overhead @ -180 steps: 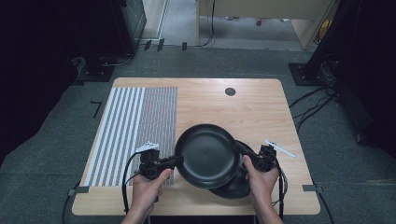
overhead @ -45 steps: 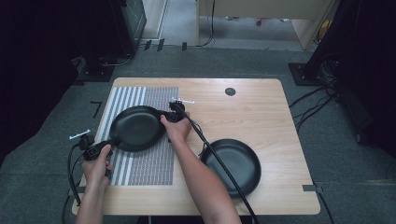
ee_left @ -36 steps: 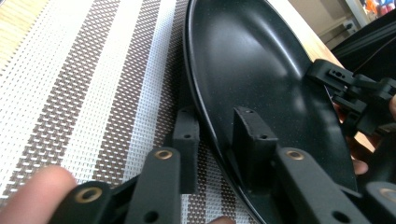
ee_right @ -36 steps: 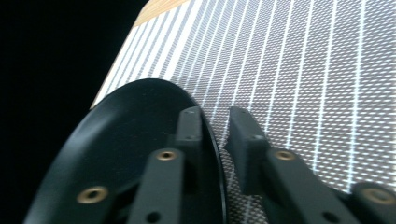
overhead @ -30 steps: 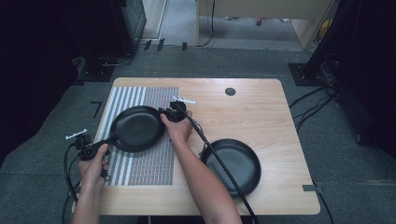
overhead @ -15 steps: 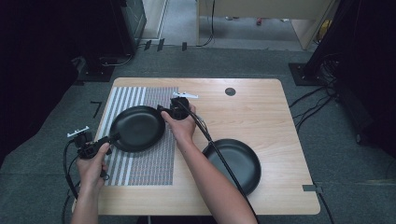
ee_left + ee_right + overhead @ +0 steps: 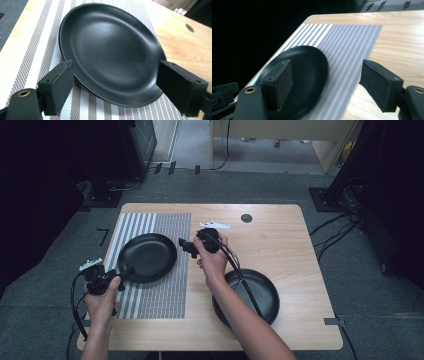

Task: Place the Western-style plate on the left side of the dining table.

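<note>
A black plate [image 7: 147, 257] lies flat on the grey striped mat [image 7: 165, 295] at the table's left. My left gripper [image 7: 127, 271] sits at the plate's near-left rim. In the left gripper view the left gripper [image 7: 116, 67] has just been opening; the plate [image 7: 110, 52] reaches in between its pads [image 7: 57, 87] without touching them. My right gripper [image 7: 184, 247] hovers just right of the plate. Its jaws [image 7: 327, 65] have also just been opening, with nothing gripped; the plate [image 7: 304, 82] and mat [image 7: 347, 42] lie below.
A second black plate [image 7: 265, 290] rests on the bare wooden table [image 7: 280, 235] at the front right, partly covered by the right forearm. A dark round hole [image 7: 246, 218] marks the table's far side. Cables trail from both grippers.
Both grippers have opened and come off the plate's rim. The right one lifted and drew back to the right, the left one pulled back toward the front. The plate stays on the mat.
</note>
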Demonstrator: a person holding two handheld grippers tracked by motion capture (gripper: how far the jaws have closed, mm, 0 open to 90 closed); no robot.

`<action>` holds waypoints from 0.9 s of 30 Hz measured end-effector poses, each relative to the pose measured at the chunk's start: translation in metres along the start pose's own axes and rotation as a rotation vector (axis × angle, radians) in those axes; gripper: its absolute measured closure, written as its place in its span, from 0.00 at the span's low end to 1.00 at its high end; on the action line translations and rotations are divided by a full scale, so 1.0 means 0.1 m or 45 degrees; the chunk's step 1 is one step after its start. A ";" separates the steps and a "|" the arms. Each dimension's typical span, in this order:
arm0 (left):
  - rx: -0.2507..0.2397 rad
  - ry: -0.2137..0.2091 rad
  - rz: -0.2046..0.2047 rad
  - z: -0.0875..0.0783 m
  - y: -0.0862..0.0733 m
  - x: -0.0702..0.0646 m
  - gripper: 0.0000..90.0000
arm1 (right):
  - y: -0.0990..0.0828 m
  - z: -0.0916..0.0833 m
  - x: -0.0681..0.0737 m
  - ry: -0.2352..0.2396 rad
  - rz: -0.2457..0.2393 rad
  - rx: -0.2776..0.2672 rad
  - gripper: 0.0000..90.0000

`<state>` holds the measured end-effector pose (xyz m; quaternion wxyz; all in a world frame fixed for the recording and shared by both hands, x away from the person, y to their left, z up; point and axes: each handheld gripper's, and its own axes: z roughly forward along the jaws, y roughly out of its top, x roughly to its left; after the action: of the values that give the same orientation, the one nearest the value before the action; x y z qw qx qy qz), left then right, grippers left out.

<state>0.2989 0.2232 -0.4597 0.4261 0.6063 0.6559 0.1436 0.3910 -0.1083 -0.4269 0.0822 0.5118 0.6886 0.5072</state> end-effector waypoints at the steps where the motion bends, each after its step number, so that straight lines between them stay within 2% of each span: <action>1: 0.002 0.001 0.001 -0.01 -0.02 -0.01 0.16 | -0.01 -0.06 -0.02 -0.009 -0.014 -0.005 0.28; 5: 0.008 0.015 0.012 -0.03 -0.11 -0.02 0.16 | -0.05 -0.31 -0.11 -0.058 -0.055 -0.036 0.27; 7: 0.004 0.018 0.015 -0.03 -0.14 -0.02 0.16 | -0.06 -0.42 -0.17 -0.063 -0.052 -0.046 0.26; 12: 0.014 0.062 0.019 -0.07 -0.21 -0.01 0.16 | -0.12 -0.68 -0.28 -0.086 -0.066 -0.077 0.25; 16: 0.013 0.128 0.040 -0.08 -0.27 -0.02 0.16 | -0.16 -0.84 -0.38 -0.088 -0.031 -0.087 0.25; 21: -0.019 0.222 0.074 -0.08 -0.36 -0.01 0.16 | -0.24 -1.03 -0.50 -0.118 -0.022 -0.096 0.24; 27: -0.040 0.250 0.122 -0.08 -0.45 0.03 0.16 | -0.39 -1.29 -0.71 -0.156 0.000 -0.104 0.24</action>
<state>0.2636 0.2184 -0.4877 0.3619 0.6133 0.6624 0.2326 0.3180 -0.2418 -0.4248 0.1450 0.5381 0.6611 0.5025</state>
